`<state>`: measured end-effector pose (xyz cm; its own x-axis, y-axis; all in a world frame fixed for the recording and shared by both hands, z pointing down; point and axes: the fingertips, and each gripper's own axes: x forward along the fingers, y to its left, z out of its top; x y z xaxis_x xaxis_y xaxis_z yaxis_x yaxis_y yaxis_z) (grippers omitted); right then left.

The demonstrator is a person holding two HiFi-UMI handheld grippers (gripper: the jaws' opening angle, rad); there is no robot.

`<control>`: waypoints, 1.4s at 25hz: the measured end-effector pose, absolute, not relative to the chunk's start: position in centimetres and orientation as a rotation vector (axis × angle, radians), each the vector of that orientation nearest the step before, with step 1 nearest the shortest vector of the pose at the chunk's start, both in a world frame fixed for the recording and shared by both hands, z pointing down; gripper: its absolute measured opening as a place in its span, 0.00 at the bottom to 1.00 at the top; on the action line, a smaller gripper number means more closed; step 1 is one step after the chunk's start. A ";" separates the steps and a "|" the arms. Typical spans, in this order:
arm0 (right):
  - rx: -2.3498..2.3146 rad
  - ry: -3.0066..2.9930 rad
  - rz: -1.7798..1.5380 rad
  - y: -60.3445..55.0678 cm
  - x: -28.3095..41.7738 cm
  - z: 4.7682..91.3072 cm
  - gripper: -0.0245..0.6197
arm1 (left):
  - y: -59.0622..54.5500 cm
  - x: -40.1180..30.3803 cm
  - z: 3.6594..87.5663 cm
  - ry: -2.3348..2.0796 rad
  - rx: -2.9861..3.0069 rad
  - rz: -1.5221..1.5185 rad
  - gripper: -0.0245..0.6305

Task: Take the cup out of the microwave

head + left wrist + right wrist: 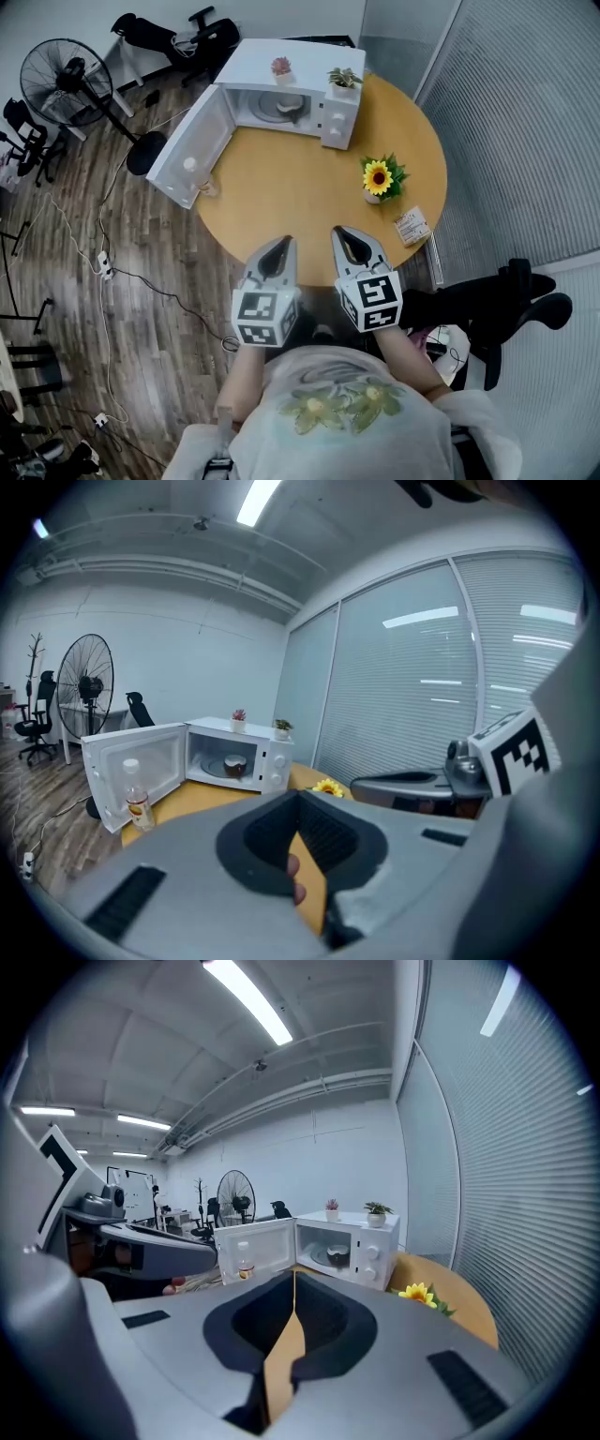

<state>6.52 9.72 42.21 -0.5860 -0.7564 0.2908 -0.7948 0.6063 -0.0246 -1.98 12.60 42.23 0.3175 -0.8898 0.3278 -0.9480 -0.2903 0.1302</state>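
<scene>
Microwave [281,94]: upper centre, door open for access.
Cup [234,764]: inside, not yet reached.
Left gripper [279,251], right gripper [348,242]: lower centre, jaws together, empty.

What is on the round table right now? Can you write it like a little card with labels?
table: round, wooden
microwave: white, at the far edge, door open
cup: inside the microwave
on top of microwave: pink plant, green plant
also on table: sunflower pot, bottle by the door, small packet
left gripper: shut, empty, over the near edge
right gripper: shut, empty, beside it
</scene>
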 end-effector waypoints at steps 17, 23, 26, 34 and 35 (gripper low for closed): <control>1.321 -2.517 0.212 5.6 4.4 42.8 0.07 | 5.4 -5.8 41.1 -1.646 2.311 0.156 0.50; 1.337 -2.490 0.199 4.3 3.4 43.2 0.07 | 3.9 -8.3 42.0 -1.663 2.292 0.190 0.51; 1.348 -2.467 0.207 3.7 2.7 43.8 0.07 | 3.4 -9.2 42.9 -1.643 2.281 0.212 0.51; 1.401 -2.404 0.247 3.0 2.0 45.1 0.07 | 1.9 -10.8 46.1 -1.590 2.259 0.309 0.51; 1.407 -2.398 0.252 2.8 2.1 45.3 0.07 | 1.6 -10.8 46.4 -1.588 2.253 0.313 0.51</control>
<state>2.05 2.83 45.26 -0.4467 -0.8086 0.3829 -0.8706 0.4915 0.0222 -10.83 1.63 46.42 0.3422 -0.8582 0.3826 -0.9392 -0.2999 0.1672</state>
